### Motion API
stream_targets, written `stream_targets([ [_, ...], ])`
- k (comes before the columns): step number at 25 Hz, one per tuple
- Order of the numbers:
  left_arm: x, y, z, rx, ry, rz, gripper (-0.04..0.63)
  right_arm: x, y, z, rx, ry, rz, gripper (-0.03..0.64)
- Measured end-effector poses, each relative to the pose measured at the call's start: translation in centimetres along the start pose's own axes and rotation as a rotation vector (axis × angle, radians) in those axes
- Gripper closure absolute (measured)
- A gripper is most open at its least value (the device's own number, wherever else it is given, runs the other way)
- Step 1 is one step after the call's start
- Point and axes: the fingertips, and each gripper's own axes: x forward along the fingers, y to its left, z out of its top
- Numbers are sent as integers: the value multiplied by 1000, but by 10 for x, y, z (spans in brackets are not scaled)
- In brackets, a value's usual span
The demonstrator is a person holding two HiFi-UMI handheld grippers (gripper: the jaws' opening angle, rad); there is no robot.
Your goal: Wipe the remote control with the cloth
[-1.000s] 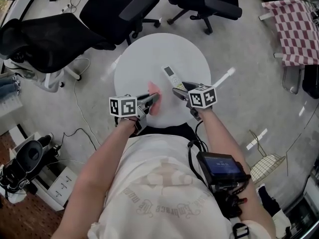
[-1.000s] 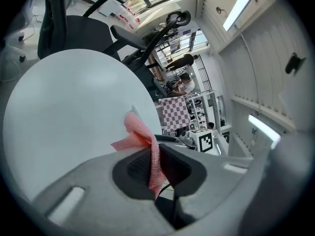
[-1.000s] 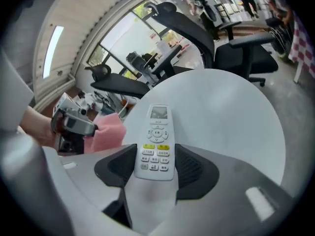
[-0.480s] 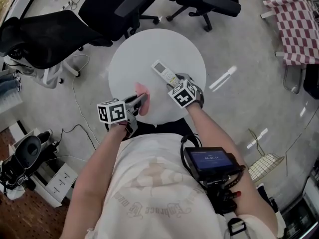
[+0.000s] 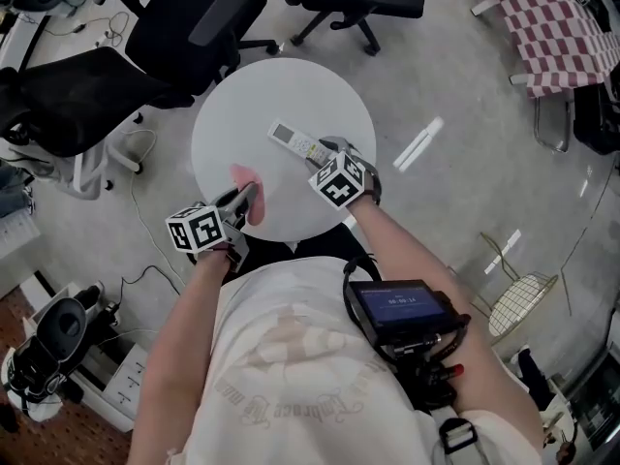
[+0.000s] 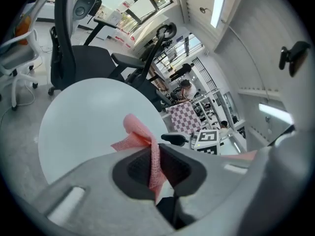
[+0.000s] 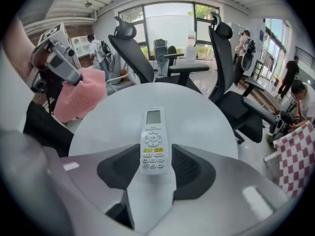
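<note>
A white remote control (image 5: pixel 293 141) lies on the round white table (image 5: pixel 291 80), screen end away from me. My right gripper (image 5: pixel 327 155) sits over its near end. In the right gripper view the button end of the remote (image 7: pixel 153 144) is between the jaws, which have just been closing, and both pads meet its sides. My left gripper (image 5: pixel 239 201) hovers at the table's near left edge, shut on a pink cloth (image 5: pixel 242 178). The cloth (image 6: pixel 147 149) stands up from the pinched jaws in the left gripper view and hangs at the left in the right gripper view (image 7: pixel 78 98).
Black office chairs (image 5: pixel 184 27) crowd the far side of the table. A red-checked cloth (image 5: pixel 557 27) is at the upper right, a wire basket (image 5: pixel 518 308) on the floor to the right, and cables (image 5: pixel 145 163) to the left.
My right gripper has rolled and settled over the remote's near end, its jaws narrowing around it. The left gripper has drifted slightly towards the table's left edge, still holding the cloth.
</note>
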Motion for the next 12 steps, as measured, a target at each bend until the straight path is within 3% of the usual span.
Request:
stream_targets([
  [6, -12, -4, 18, 211, -7, -11, 569, -54, -8, 23, 153, -169, -127, 612],
  [12, -50, -28, 27, 378, -25, -46, 569, -124, 24, 50, 352, -371, -146, 612],
])
